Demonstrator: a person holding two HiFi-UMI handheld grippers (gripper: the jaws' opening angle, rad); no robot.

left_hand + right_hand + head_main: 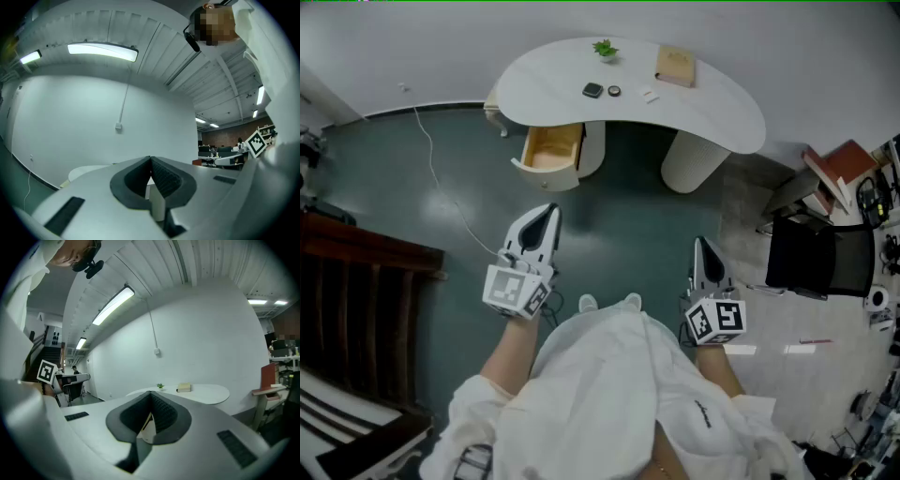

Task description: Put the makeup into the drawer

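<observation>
- The left gripper (547, 214) and right gripper (701, 247) have their fingers together and empty; reaching without opening them could shove the makeup (593, 90) across the tabletop (712, 114).
- The open drawer (546, 172) sits under the tabletop edge, so a careless release could miss it.

Open dark floor (628, 216) is seen between the curved white desk (722, 117) and the left gripper (546, 217) and right gripper (701, 248), both held well short of it. The drawer (551, 150) under the desk's left part stands pulled out, open from above and from the front. Just right of it, passage is blocked by the desk's rounded pedestal (692, 159). Desktop room is narrowed by a small plant (605, 48), a tan box (675, 66) and a small dark case (593, 90). A cable (441, 183) is trailed across the floor at left. The left side is closed by dark wooden furniture (366, 281), the right by a black chair (820, 258).
</observation>
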